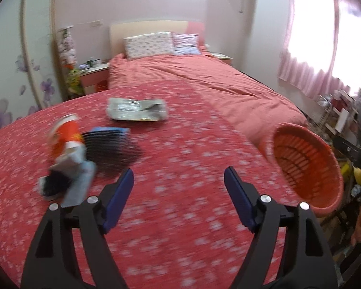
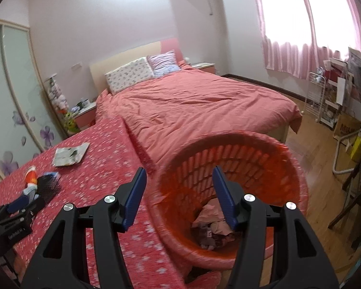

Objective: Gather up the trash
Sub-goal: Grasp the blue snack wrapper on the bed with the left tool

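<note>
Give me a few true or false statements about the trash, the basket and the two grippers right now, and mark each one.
1. The left gripper is open and holds nothing. True.
2. The orange basket has nothing in it. False: crumpled trash lies at its bottom.
3. The silver wrapper lies on the red floral cloth. True.
4. The right gripper is shut on a can. False: it is open and holds nothing.
5. The black comb is in the basket. False: it lies on the cloth beside the orange can.
</note>
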Motion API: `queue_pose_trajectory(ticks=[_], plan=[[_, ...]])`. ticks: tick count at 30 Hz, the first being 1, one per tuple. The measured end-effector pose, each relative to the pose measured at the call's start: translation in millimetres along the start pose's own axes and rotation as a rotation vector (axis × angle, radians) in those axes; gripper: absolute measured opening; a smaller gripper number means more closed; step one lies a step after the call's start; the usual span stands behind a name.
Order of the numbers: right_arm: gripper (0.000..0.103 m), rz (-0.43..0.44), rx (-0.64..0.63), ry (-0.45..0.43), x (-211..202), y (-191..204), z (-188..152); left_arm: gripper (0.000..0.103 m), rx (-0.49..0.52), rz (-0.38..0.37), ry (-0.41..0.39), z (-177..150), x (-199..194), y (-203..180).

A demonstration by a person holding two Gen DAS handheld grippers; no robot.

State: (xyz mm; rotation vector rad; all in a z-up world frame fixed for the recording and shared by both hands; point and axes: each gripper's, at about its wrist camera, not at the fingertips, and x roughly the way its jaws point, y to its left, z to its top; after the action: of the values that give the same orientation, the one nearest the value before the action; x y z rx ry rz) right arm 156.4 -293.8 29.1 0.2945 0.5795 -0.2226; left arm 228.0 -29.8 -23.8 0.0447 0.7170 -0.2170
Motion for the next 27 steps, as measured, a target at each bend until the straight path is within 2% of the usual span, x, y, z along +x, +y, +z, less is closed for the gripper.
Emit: queue_pose_trajectory(ticks=[11, 14, 19, 23, 27], plan=[[0.058, 0.089, -0.097, 0.08, 9, 67, -24, 0.076, -0.146, 0.189, -0.011, -16, -19, 119], [0.058, 0.109, -0.119, 0.107, 13, 86, -33, 0.076, -0.16, 0.199, 0.0, -18, -16, 136], [0.058, 0.127, -0.153, 0.141, 17, 106, -42, 0.073, -0.135, 0.195, 0.003, -15, -4, 141], [0.058, 0.137, -0.17, 0.163, 21, 118, -48, 0.062, -0.09, 0.202, 0.028, -11, 17, 140], [0.058, 0.139, -0.187, 0.177, 23, 127, -53, 0.046, -0.111, 0.136, 0.072, -10, 32, 147]])
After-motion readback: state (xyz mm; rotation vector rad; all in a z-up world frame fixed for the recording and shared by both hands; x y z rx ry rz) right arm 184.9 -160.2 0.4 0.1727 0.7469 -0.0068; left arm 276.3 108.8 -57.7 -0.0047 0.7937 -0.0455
